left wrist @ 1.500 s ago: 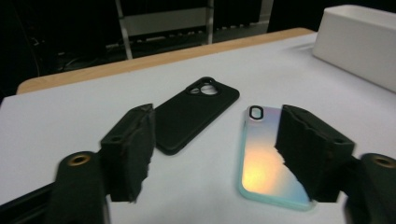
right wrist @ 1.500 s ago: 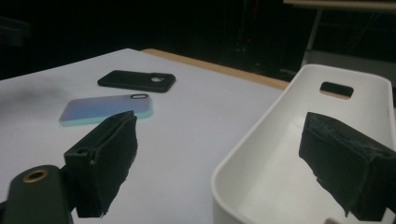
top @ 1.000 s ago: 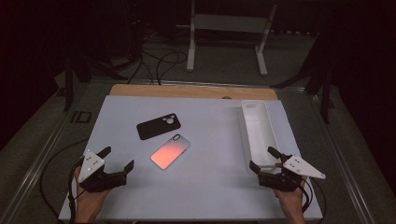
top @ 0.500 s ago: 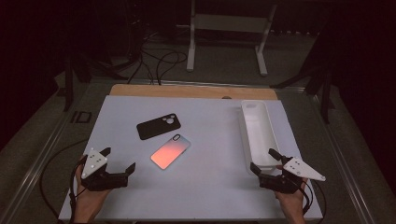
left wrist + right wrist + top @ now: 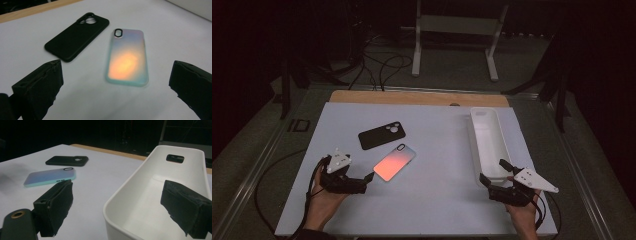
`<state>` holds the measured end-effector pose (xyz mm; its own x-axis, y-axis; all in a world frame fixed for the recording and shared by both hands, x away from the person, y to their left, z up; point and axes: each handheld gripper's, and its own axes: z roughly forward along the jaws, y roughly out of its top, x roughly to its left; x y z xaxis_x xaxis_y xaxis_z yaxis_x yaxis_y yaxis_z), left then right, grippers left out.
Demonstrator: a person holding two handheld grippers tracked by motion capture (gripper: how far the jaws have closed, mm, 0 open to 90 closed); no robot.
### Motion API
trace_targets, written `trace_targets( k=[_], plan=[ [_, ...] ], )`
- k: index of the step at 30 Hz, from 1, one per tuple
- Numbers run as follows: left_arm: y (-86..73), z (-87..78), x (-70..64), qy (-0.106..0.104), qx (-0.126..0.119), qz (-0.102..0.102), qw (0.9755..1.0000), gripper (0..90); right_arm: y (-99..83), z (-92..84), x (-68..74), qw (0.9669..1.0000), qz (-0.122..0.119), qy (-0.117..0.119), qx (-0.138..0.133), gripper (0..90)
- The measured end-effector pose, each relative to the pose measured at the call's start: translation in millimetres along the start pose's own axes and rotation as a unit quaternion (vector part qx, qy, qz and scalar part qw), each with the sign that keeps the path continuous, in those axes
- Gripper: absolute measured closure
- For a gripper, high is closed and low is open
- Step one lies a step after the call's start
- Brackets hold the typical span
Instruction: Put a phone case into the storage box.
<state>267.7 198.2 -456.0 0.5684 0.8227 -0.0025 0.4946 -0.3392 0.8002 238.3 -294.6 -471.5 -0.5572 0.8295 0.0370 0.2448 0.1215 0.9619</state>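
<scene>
1. Phone cases come first, seen from the high view. The shiny pink case (image 5: 394, 163) lies flat on the white table (image 5: 437, 210), and the black case (image 5: 382, 135) lies just beside it, farther back. Neither one is in the long white bin (image 5: 488, 142) yet, which looks empty. We hold the left claw (image 5: 364, 182) near the shiny case's near corner, with its jaws wide apart and nothing in them. Its jaws have just been opening. The right claw (image 5: 494, 172) waits by the near end of the bin, open too.

2. From the left gripper view, the shiny pink case (image 5: 127, 57) sits between the two black jaws but farther off, so we are not touching it. The black case (image 5: 76, 41) lies to its left.

3. From the right gripper view, the right claw (image 5: 117, 207) stands open around the near wall of the bin (image 5: 150, 192), holding nothing. Both cases rest on the table, well apart from it.

4. We think the job has hardly begun. Both cases may need picking up and putting in the bin.
</scene>
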Motion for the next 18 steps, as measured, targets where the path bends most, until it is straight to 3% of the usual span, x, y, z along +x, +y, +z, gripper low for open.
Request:
trace_targets(
  k=[10,11,15,18],
  plan=[
    [19.3,26.8,-6.3,-0.002,0.042,0.021,0.9989,0.0,-1.1,-0.6,-1.2,1.0,0.002,-0.003,0.002,10.7],
    [22.1,34.6,-6.7,0.001,0.06,0.02,0.998,0.0,-1.3,-0.5,-1.2,1.0,0.001,-0.003,0.002,10.7],
    [25.0,50.0,-7.4,-0.003,0.084,0.013,0.9964,0.0,-1.6,0.1,-1.1,1.0,0.0,-0.004,0.004,10.7],
    [25.9,66.3,-9.5,-0.006,0.106,0.023,0.994,0.0,-2.0,0.3,-1.2,1.0,0.001,-0.004,0.006,10.8]
  ],
)
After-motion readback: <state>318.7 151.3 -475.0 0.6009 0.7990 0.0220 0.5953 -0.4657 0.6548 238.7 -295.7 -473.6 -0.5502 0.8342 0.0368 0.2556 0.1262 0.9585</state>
